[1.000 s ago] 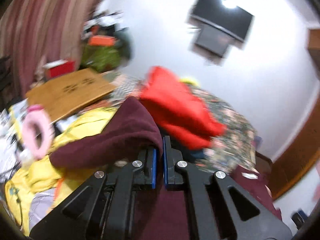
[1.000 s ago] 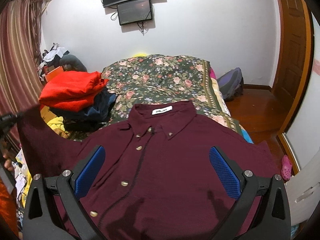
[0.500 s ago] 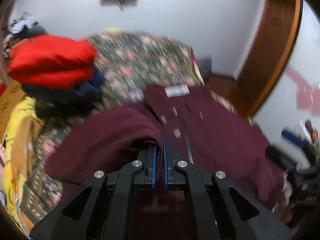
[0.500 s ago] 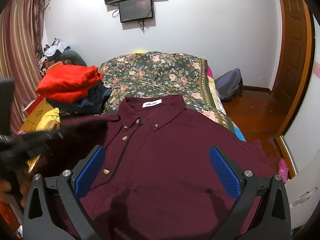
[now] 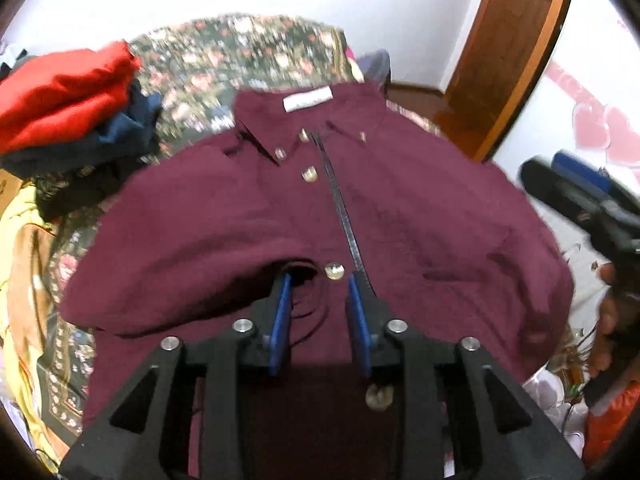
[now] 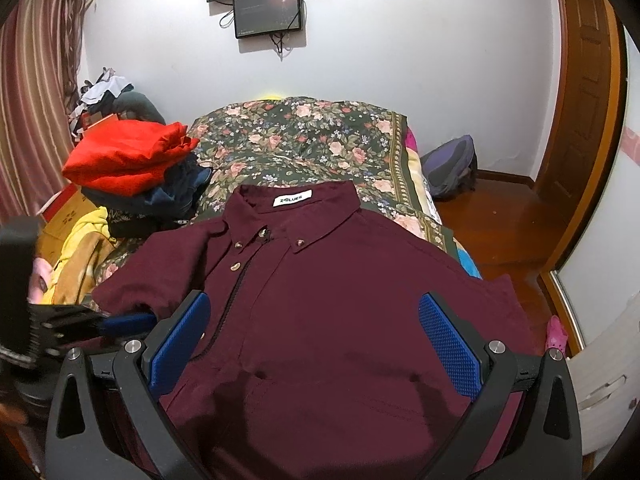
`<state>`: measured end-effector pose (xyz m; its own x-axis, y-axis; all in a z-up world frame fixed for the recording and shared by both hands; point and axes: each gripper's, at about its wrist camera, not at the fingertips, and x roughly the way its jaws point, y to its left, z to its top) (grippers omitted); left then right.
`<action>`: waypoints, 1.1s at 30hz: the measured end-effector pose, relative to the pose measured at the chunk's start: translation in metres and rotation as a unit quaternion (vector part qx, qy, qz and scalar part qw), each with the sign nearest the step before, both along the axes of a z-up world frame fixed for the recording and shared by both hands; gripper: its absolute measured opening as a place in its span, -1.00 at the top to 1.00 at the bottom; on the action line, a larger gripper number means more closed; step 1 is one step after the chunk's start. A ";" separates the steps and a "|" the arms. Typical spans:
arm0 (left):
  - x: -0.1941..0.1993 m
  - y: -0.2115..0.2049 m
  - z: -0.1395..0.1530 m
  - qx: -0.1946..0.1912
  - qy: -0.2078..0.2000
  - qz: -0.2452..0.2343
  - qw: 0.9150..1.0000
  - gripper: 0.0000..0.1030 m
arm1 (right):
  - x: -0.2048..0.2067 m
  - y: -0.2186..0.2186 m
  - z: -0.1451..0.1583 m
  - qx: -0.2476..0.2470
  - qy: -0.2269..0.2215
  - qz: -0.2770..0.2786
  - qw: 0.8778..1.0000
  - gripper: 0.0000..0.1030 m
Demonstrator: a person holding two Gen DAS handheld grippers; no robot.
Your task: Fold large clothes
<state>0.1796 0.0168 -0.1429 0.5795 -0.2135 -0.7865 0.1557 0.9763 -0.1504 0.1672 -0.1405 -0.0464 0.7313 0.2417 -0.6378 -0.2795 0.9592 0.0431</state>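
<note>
A maroon button-up shirt [image 6: 340,280] lies face up on the floral bed, collar away from me; it also shows in the left wrist view [image 5: 420,208]. Its left sleeve [image 5: 180,248] is folded in over the front. My left gripper [image 5: 320,292] hovers low over the shirt's button line, jaws parted and empty, the sleeve edge just ahead of the left pad. My right gripper [image 6: 312,340] is wide open and empty above the shirt's lower front. The left gripper shows at the left edge of the right wrist view [image 6: 80,320].
A pile of folded clothes topped by a red garment [image 6: 128,160] sits on the bed's left side. The floral bedspread [image 6: 312,136] extends to the wall. A backpack [image 6: 452,168] lies on the wooden floor at right. Yellow cloth [image 6: 80,248] lies at left.
My left gripper carried the sleeve rightward over the shirt front, then opened and let it go. The right gripper stayed open and nearly still.
</note>
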 end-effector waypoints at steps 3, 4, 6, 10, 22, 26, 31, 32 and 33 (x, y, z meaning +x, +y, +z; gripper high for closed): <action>-0.013 0.021 0.027 -0.010 -0.045 0.029 0.999 -0.18 | 0.000 0.000 0.002 0.003 -0.005 -0.002 1.000 -1.00; -0.017 0.027 0.035 -0.012 -0.058 0.037 0.998 -0.19 | 0.001 0.001 0.003 0.002 -0.006 -0.003 1.000 -1.00; -0.024 0.045 0.050 -0.009 -0.083 0.064 0.994 -0.28 | 0.003 0.002 0.003 0.002 -0.007 -0.006 1.000 -1.00; -0.027 0.089 0.059 -0.002 -0.107 0.141 0.984 -0.45 | 0.005 0.004 0.002 0.003 -0.005 -0.009 1.000 -1.00; -0.024 0.222 -0.042 -0.144 0.051 0.326 0.933 -0.45 | 0.009 0.010 -0.004 -0.014 0.005 -0.011 1.000 -1.00; -0.014 0.239 -0.078 -0.246 0.104 0.323 0.908 -0.45 | 0.012 0.010 -0.006 -0.021 0.010 -0.013 1.000 -1.00; 0.010 0.236 -0.105 -0.303 0.142 0.308 0.891 -0.45 | 0.014 0.009 -0.008 -0.027 0.016 -0.019 0.999 -1.00; 0.014 0.236 -0.110 -0.308 0.146 0.308 0.888 -0.45 | 0.014 0.008 -0.008 -0.027 0.015 -0.019 0.999 -1.00; 0.019 0.237 -0.114 -0.312 0.151 0.311 0.885 -0.45 | 0.014 0.008 -0.008 -0.028 0.014 -0.020 0.999 -1.00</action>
<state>0.1988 0.2538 -0.2570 0.5212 -0.3747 -0.7668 -0.5212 0.5717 -0.6336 0.1815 -0.1327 -0.0540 0.7213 0.1762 -0.6699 -0.2412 0.9705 -0.0045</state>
